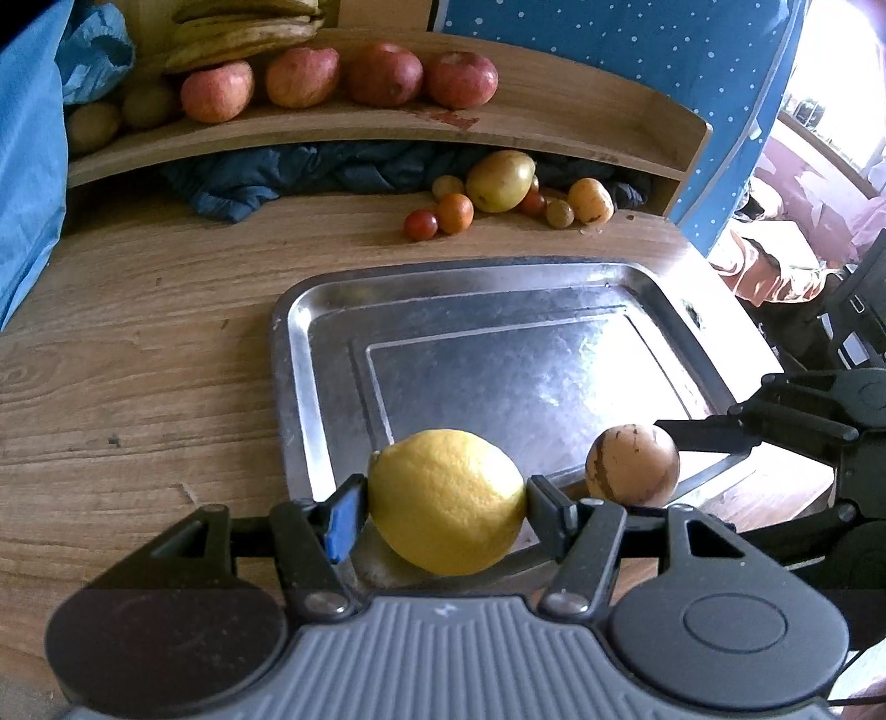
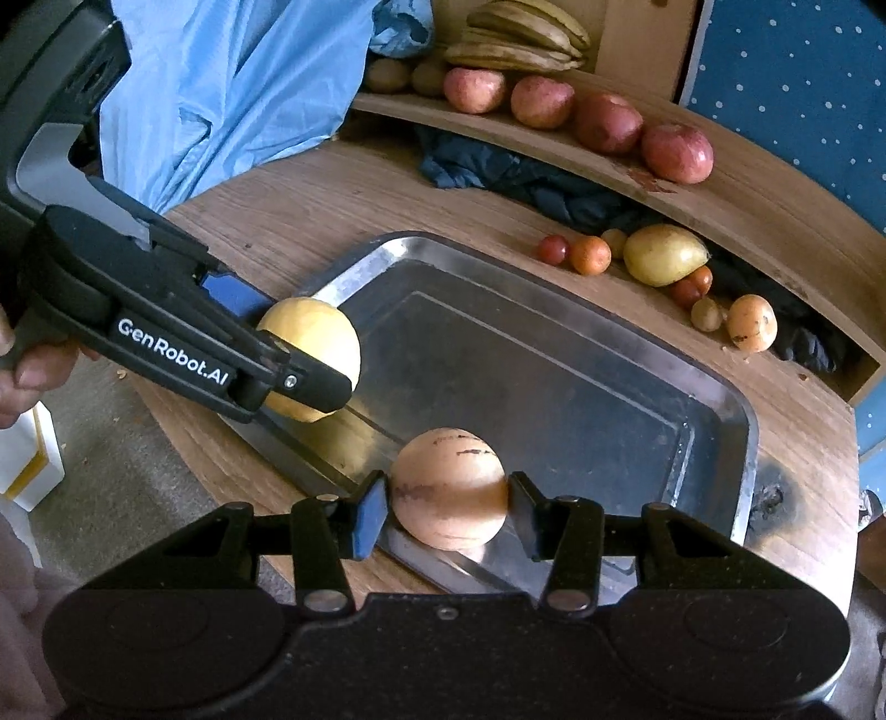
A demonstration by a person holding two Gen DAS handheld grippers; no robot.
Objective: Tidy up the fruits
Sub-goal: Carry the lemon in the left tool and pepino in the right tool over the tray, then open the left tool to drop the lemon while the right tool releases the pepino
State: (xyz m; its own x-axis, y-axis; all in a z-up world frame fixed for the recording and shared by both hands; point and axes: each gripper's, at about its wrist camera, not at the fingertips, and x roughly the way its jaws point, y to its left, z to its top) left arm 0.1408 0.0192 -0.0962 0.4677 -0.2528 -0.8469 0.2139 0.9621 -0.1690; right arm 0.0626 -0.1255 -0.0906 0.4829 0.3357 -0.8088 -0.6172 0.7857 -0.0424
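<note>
Fruits are spread over a wooden desk [image 1: 138, 343], and two of them are held over the metal tray [image 1: 310, 332] that lies near the desk's front edge. Along the desk's back edge runs a raised wooden shelf [image 1: 554, 119] carrying a row of four red apples [image 1: 382, 75], with bananas [image 1: 243, 33] stacked behind them at its left end and two brownish round fruits [image 1: 91, 124] beside a blue plastic bag [image 2: 232, 83]. Under the shelf a dark blue cloth [image 1: 249, 183] is bunched against the back edge, and in front of it sits a loose cluster: a yellow-green mango [image 1: 501, 180] with small red, orange and yellowish fruits [image 1: 454, 213] touching or just beside it.

Held in the left gripper [image 1: 446, 507] is a lemon [image 1: 446, 498], both pads pressed against its sides, low over the tray's near left corner; whether its underside touches the rim I cannot tell. The right gripper [image 2: 447, 504] is clamped on a smaller tan round fruit with dark streaks [image 2: 448, 487], just over the tray's near edge, a little to the right of the lemon. In the right wrist view, fingertips of a person's hand [image 2: 22, 371] show on the left gripper's handle. A dark burn-like mark [image 2: 775, 493] stains the desk beside the tray's right rim.
</note>
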